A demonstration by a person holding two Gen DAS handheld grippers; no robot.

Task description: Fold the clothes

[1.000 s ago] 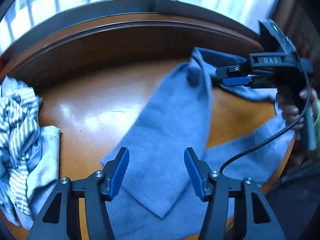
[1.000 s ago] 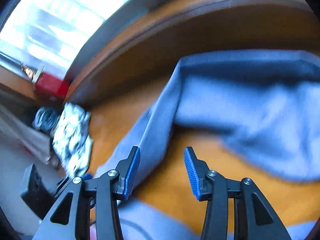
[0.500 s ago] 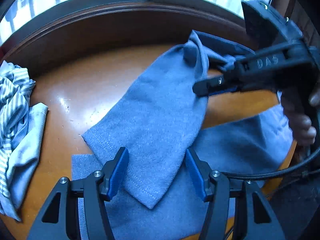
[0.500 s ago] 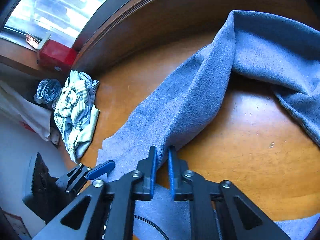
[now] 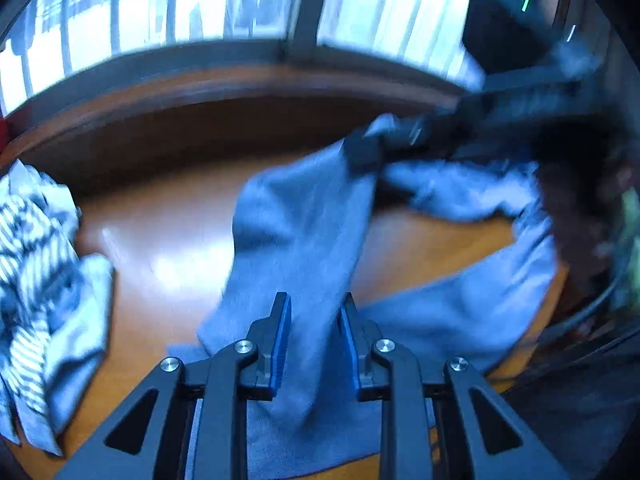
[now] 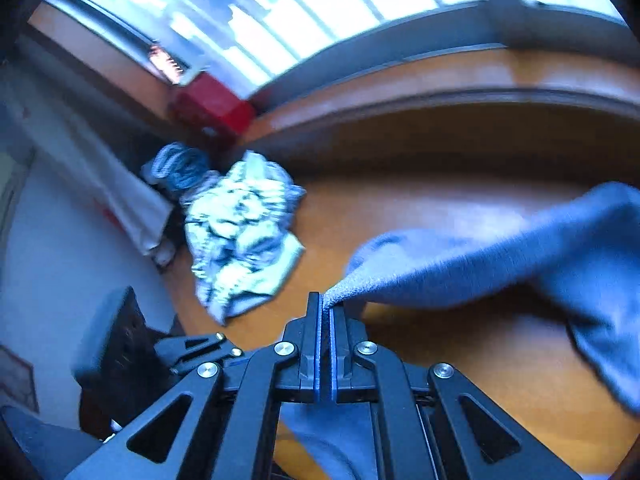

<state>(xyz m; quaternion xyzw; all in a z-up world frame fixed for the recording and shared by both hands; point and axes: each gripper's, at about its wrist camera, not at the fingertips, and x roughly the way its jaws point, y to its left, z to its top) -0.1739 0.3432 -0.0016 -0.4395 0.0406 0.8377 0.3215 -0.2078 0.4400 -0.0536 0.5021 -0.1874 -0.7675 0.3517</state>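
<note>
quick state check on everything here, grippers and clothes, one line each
left gripper: partly closed around a fold of the blue garment, gap showing
right gripper: shut on an edge of the blue garment
blue garment: partly lifted, rest draped on the wooden table
striped clothes: crumpled heap, unfolded
red box: on the window ledge, blurred

Blue garment [image 5: 304,232], seemingly blue-and-white striped clothes [image 5: 36,264]

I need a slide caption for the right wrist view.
Right gripper pinches blue garment above wooden table.
</note>
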